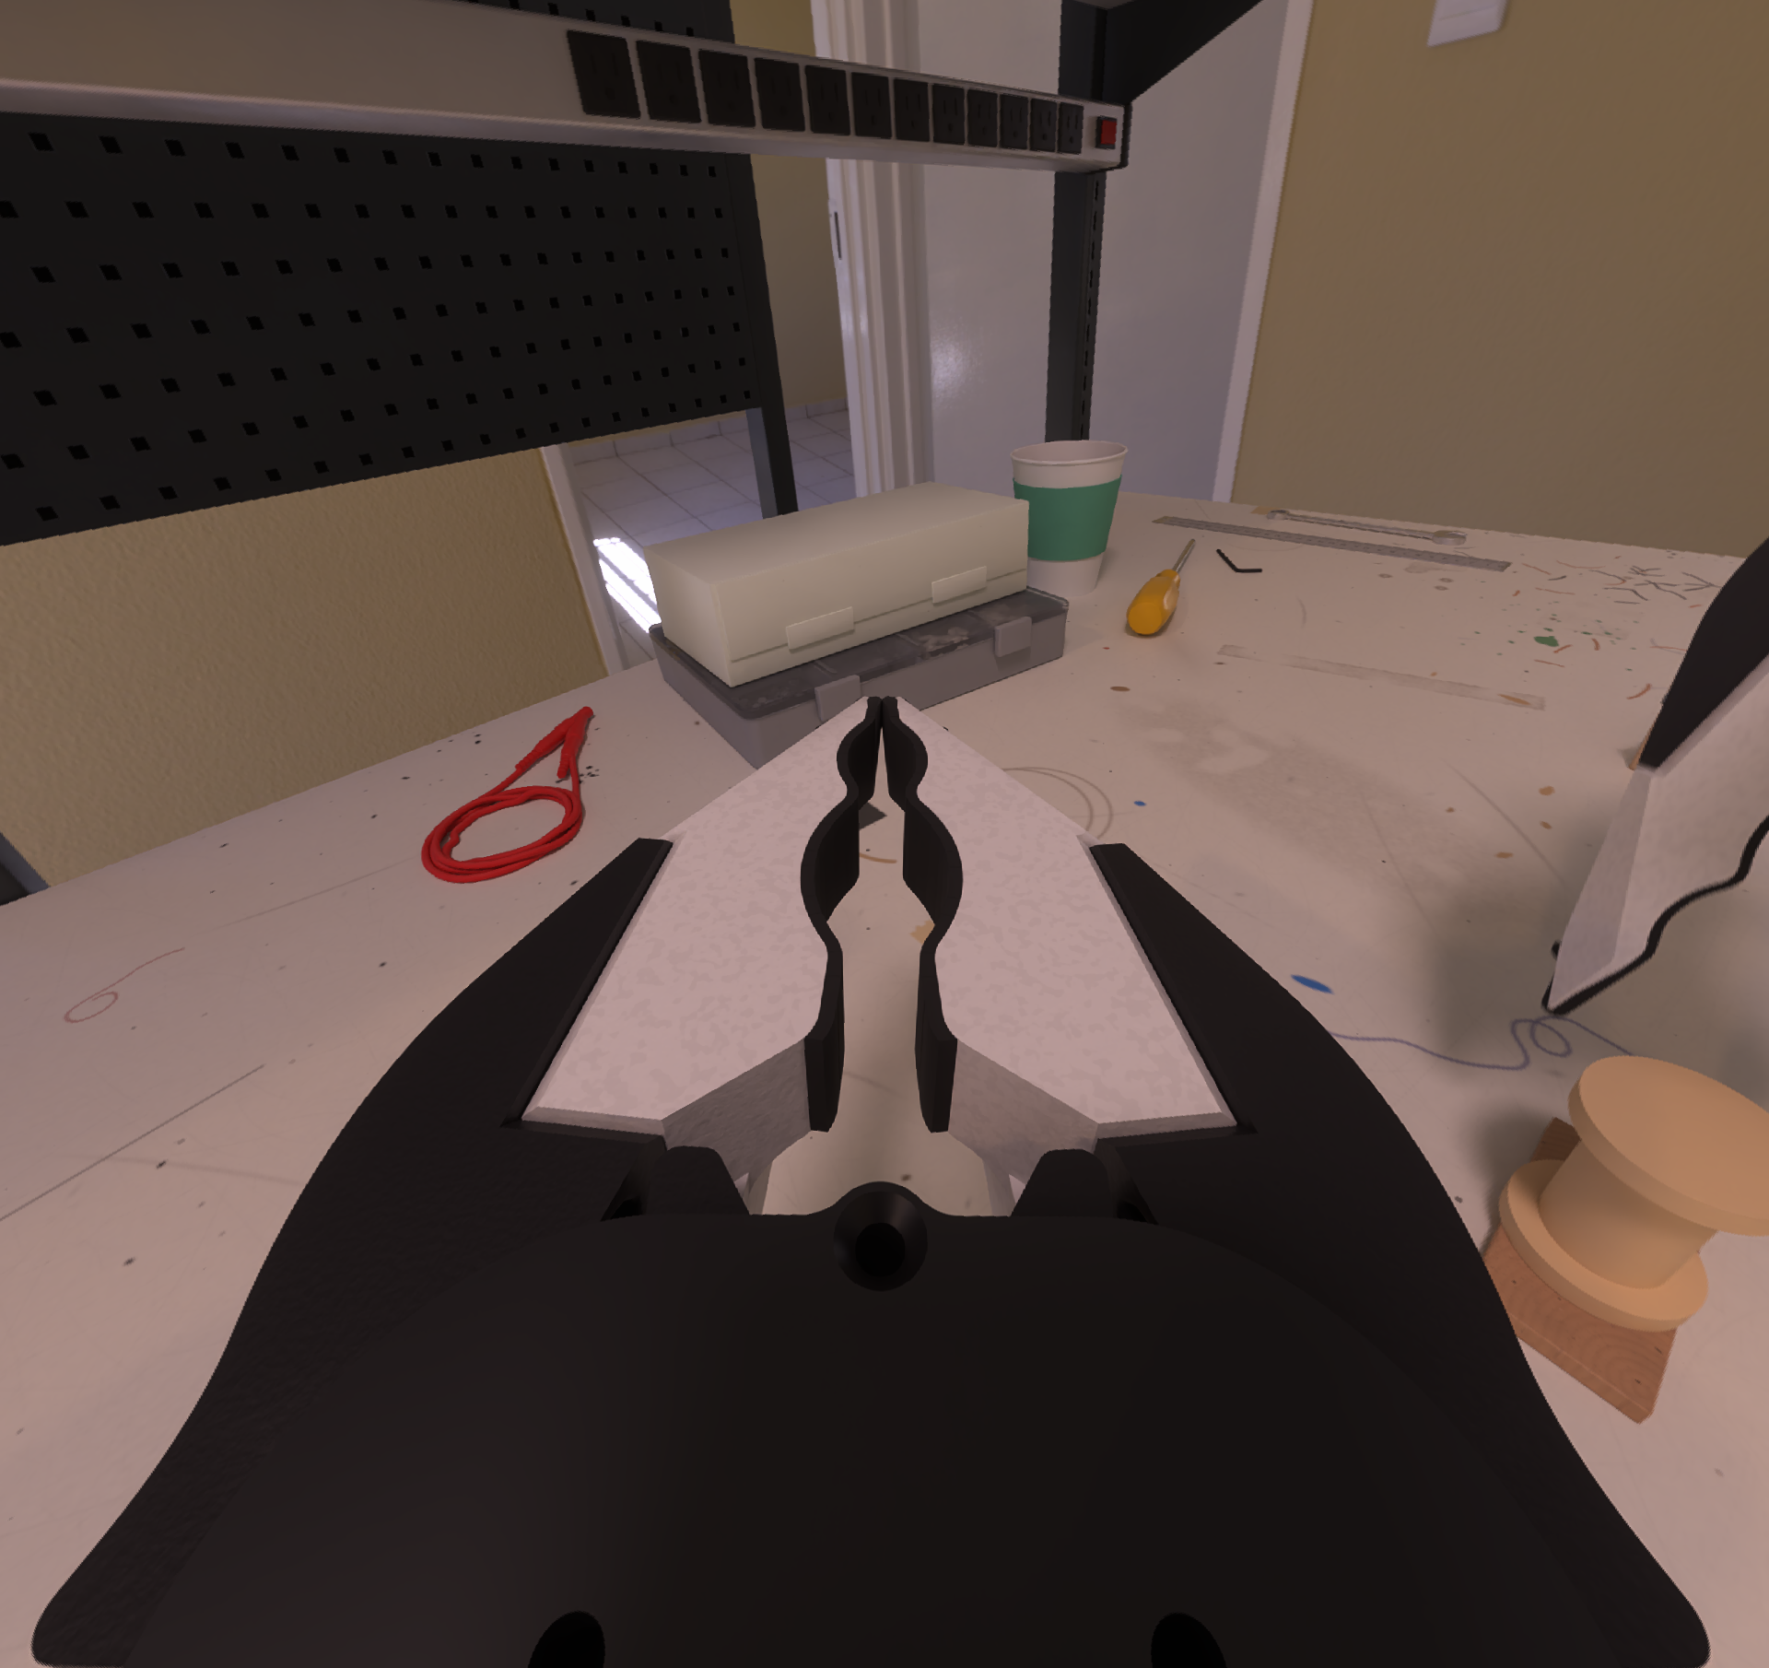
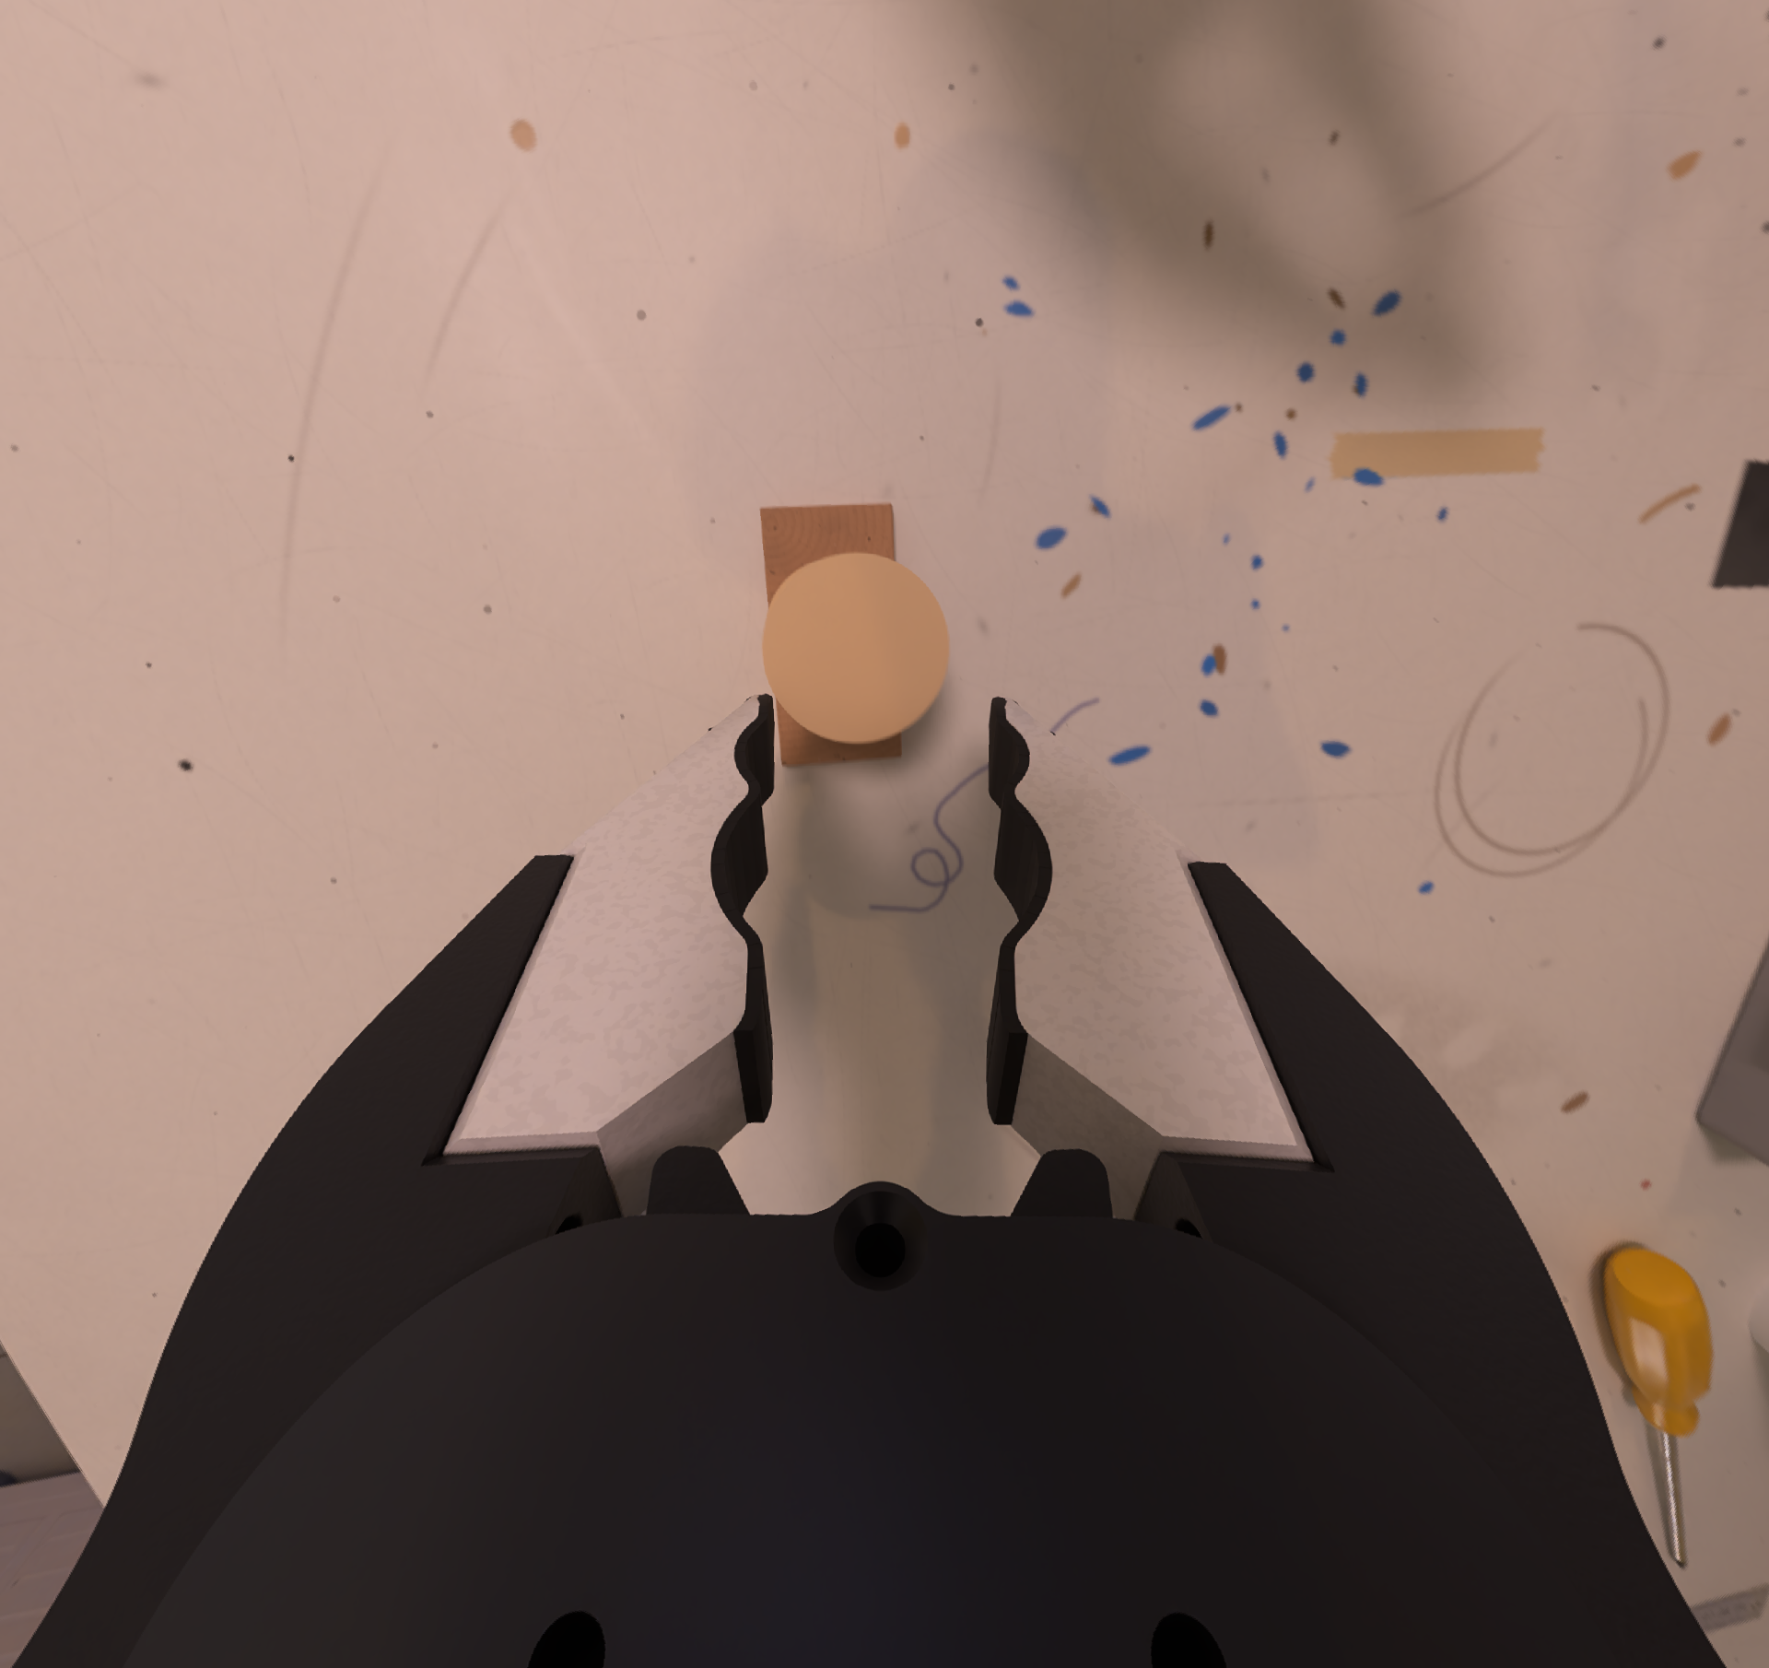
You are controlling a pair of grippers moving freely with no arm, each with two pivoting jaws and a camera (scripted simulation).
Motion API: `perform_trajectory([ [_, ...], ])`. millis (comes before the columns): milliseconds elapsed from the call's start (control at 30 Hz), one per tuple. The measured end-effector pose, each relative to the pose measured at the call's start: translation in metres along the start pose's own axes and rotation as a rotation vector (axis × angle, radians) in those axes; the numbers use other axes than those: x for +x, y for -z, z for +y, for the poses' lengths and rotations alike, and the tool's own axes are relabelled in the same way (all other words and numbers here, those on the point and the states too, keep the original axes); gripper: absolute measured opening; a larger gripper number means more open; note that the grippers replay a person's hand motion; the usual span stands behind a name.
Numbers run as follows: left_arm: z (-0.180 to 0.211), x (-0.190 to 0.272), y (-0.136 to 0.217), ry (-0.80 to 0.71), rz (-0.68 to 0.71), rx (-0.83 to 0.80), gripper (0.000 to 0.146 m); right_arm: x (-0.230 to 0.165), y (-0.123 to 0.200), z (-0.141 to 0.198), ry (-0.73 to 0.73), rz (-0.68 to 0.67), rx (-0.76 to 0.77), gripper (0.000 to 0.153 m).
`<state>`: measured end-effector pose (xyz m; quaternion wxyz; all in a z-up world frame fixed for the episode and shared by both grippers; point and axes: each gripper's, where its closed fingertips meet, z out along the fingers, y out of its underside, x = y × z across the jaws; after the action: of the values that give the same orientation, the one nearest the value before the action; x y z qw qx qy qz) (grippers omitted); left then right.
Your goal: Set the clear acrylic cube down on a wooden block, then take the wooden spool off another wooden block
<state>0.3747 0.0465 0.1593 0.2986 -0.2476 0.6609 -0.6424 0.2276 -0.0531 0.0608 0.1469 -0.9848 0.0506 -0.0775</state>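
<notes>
left wrist view: left gripper [image 1: 882, 708] hangs above the bench [image 1: 287, 1000], its fingers pressed together at the tips with nothing between them. ahead sits a cream box [image 1: 842, 574] stacked on a grey case [image 1: 862, 679], with a cup [image 1: 1068, 511] just behind and a yellow screwdriver [image 1: 1156, 598] to the right. a red cable [image 1: 507, 823] lies coiled at left. at the lower right the spool [image 1: 1627, 1182] stands upright on a block [image 1: 1579, 1325], and part of the right gripper [image 1: 1666, 818] hangs above and beyond it. the cube does not show here.

right wrist view: right gripper [image 2: 881, 712] looks straight down at the bench [image 2: 383, 377], fingers wide apart and empty. spool [image 2: 855, 650] shows as a round top, sitting on the block [image 2: 823, 535] and covering most of it; it lies just past the fingertips, slightly left of the gap's centre, not between them. blue paint flecks [image 2: 1244, 492] scatter to the right, with a strip of tape [image 2: 1436, 454] beyond. screwdriver [image 2: 1656, 1354] lies at the lower right edge. no cube is visible in this view either.
</notes>
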Motion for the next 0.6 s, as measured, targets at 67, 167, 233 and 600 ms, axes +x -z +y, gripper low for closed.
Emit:
perform_trajectory([
  [67, 0.0, -0.002, 0.0, 0.005, -0.007, 0.0, 0.0, -0.002, -0.009, -0.003, 0.002, -0.018, -0.011, 0.045],
  [167, 0.001, -0.005, 0.0, 0.01, -0.019, -0.001, 0.0, -0.004, -0.017, -0.001, 0.025, -0.028, -0.046, 0.041],
  [233, 0.002, -0.007, 0.0, 0.011, -0.024, -0.002, 0.0, -0.006, -0.017, -0.001, 0.04, -0.045, -0.052, 0.041],
  [600, 0.011, -0.005, -0.002, 0.015, -0.004, -0.018, 0.0, 0.064, 0.108, 0.037, -0.067, 0.166, 0.021, 0.041],
])
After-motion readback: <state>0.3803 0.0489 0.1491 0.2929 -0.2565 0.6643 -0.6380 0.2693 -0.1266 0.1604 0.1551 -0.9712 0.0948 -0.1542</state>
